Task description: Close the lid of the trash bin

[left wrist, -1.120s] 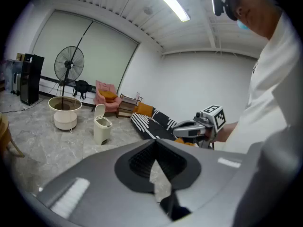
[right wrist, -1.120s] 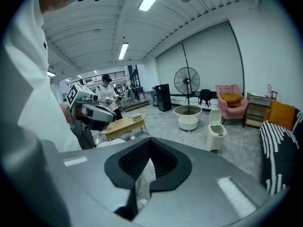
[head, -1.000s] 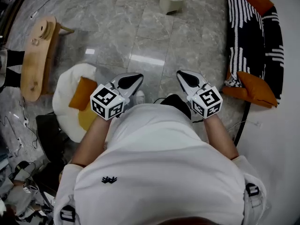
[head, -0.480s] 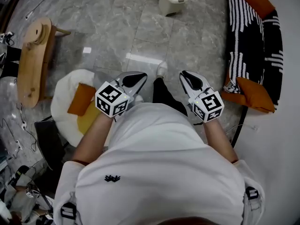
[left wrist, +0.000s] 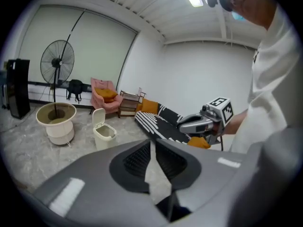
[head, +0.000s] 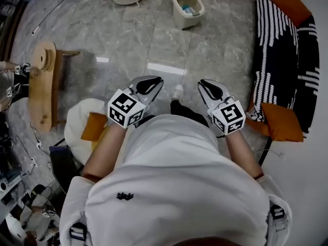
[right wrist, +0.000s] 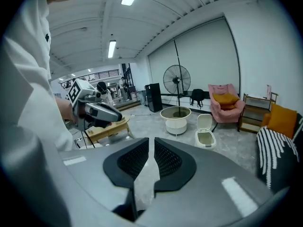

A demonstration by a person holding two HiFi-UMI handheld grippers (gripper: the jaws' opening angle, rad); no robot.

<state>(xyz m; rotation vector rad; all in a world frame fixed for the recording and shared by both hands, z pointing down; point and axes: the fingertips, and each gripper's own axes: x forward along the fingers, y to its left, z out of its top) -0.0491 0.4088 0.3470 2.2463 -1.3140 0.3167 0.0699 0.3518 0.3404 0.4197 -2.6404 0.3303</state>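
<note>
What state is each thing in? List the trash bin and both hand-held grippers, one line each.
trash bin: open, lid standing upright.
left hand-held gripper: jaws shut, nothing between them, well short of the bin.
right hand-held gripper: jaws shut, nothing between them, held level with the left one.

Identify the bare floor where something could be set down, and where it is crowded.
Bare: the marble floor between the wooden bench and striped sofa, up to the trash bin. Crowded: lower left, cables and gear beside the white cushion.
</note>
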